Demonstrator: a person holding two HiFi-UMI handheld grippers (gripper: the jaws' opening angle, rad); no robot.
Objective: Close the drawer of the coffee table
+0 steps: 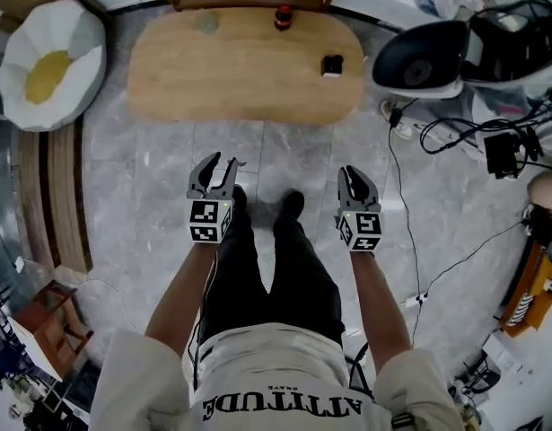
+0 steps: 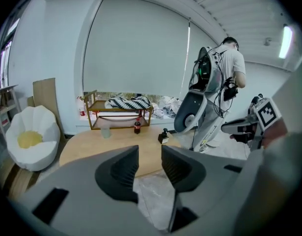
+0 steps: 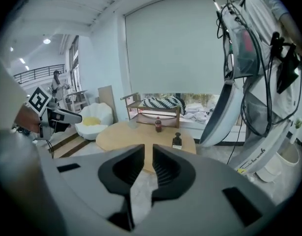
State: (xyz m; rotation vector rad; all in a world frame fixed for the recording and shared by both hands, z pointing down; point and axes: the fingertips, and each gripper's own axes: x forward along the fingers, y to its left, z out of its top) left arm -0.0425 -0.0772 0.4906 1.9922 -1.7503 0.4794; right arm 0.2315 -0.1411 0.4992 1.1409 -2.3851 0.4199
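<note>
While facing coffee table [image 1: 244, 70] | left gripper [image 1: 220, 162] spread, empty | right gripper [image 1: 351, 172] narrowly apart, empty | shirt [image 1: 284, 393] reads "ATTITUDE"

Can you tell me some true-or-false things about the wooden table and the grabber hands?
1. A dark bottle with a red cap stands on the oval light-wood coffee table. True.
2. The left gripper holds that bottle. False: its jaws stand apart with nothing between them.
3. In the head view, the white egg-shaped chair with a yellow cushion is right of the table. False: it is to the left.
4. The right gripper hangs over the grey marble floor, short of the table. True.
</note>
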